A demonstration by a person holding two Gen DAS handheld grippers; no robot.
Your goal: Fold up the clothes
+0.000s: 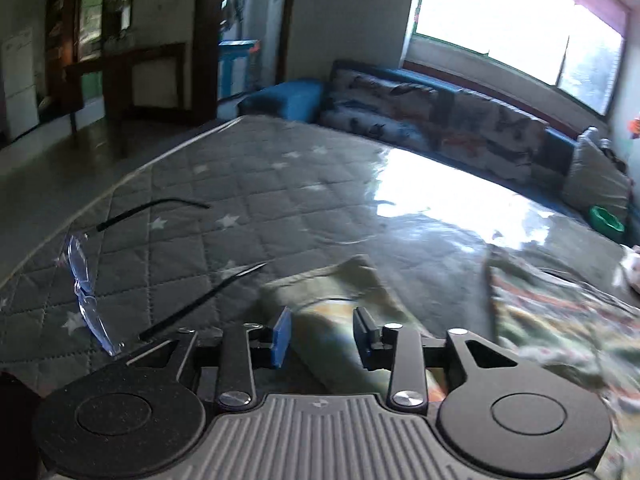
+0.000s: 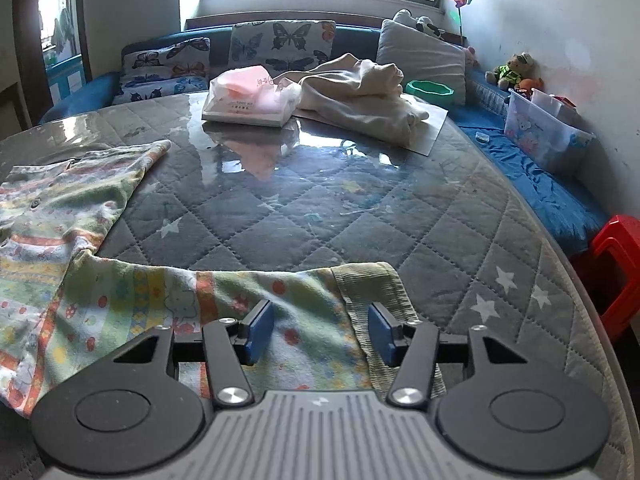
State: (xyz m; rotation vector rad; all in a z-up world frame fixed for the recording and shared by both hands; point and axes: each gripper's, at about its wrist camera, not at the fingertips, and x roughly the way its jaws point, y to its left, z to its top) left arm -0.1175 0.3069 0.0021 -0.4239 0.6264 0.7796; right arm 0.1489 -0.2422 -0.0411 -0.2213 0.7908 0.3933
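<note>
Pastel cotton, striped and printed with small figures, is the garment [image 2: 132,300] I am working on: it lies spread on the quilted table [image 2: 320,208] with one sleeve reaching out to its ribbed cuff [image 2: 372,292], and I see no fold in it, so I judge the folding barely begun. My right tongs [image 2: 320,330] hover over that sleeve with the pads spread, pinching nothing; my left tongs [image 1: 322,338] stand spread too, above a green edge of the cloth, and that view is blurred. Left to do: both sleeves and the body. I count one printed garment, one crumpled cream garment [image 2: 360,96] waiting farther back, one tissue pack [image 2: 250,98], one pair of glasses [image 1: 86,276], one green bowl [image 2: 430,92].
</note>
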